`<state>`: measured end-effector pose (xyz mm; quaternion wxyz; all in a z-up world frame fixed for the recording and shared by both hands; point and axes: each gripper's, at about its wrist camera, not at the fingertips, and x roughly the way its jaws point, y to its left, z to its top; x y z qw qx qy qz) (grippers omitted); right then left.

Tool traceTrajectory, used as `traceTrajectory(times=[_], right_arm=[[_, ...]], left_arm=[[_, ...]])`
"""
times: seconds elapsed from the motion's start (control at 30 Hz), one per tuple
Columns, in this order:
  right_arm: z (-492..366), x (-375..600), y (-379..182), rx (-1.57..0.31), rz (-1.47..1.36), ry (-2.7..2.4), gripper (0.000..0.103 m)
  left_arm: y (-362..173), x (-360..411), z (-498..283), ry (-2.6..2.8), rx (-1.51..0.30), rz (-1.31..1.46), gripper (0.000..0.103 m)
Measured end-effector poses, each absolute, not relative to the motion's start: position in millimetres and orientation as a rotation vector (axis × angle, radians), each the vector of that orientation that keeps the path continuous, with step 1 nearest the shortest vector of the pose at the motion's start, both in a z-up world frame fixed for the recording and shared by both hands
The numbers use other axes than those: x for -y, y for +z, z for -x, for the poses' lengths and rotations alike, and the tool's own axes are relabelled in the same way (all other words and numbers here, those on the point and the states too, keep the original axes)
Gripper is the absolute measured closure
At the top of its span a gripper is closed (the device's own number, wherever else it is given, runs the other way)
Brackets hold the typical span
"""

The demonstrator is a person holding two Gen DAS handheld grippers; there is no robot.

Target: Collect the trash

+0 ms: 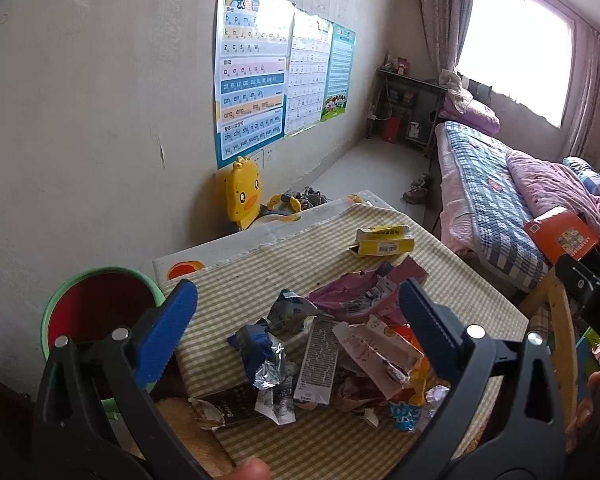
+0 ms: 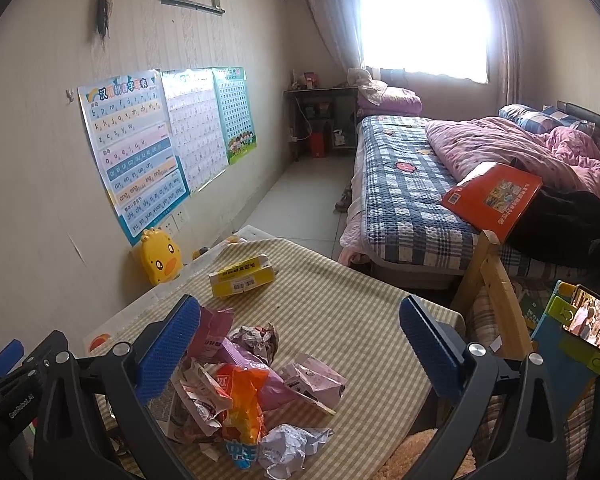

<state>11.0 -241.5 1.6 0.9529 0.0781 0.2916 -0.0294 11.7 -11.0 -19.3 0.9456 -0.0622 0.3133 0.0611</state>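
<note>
Clearly, both my left gripper (image 1: 298, 312) and right gripper (image 2: 300, 332) were wide and held nothing. The trash pile (image 1: 340, 352) lay at lower centre on the desk (image 1: 460, 292); light wrappers could slip or scatter past the green bin (image 1: 100, 312), lower left.

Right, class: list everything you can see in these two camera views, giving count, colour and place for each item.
trash pile: one heap, mixed colours, near end of table
yellow box: one, yellow, far part of table, apart from the pile
tablecloth: one, green-and-cream check, over table
bin: one, green rim, red inside, left of table
duck toy: one, yellow, against wall
posters: three, on wall
bed: one, blue plaid, right
orange book: one, on bed edge
left gripper: blue pads, open
right gripper: blue pads, open
</note>
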Motion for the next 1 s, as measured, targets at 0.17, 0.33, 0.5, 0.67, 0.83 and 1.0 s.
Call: traceTrajectory(times=[0.17, 0.33, 0.5, 0.67, 0.83, 1.0], right_arm=[[-10.1, 240.0, 4.7, -0.583, -0.155, -0.06, 0.007], [-10.1, 240.0, 5.1, -0.583, -0.155, -0.061, 0.007], [-10.1, 239.9, 5.1, -0.584, -0.154, -0.06, 0.007], [-9.2, 240.2, 6.5, -0.577, -0.154, -0.064, 0.007], [-8.6, 240.6, 6.7, -0.577, -0.154, -0.067, 0.007], [-8.2, 242.7, 6.9, -0.578, -0.161, -0.07, 0.007]], left_arm=[[-18.5, 9.7, -9.2, 0.129, -0.629, 0.124, 0.004], [-18.3, 9.7, -8.9, 0.131, -0.63, 0.125, 0.004], [-17.8, 11.2, -8.3, 0.14, -0.627, 0.112, 0.004], [-17.6, 10.8, -7.3, 0.144, -0.618, 0.101, 0.004], [-19.8, 12.3, -8.6, 0.137, -0.63, 0.092, 0.004], [-20.0, 12.9, -8.4, 0.139, -0.629, 0.088, 0.004]])
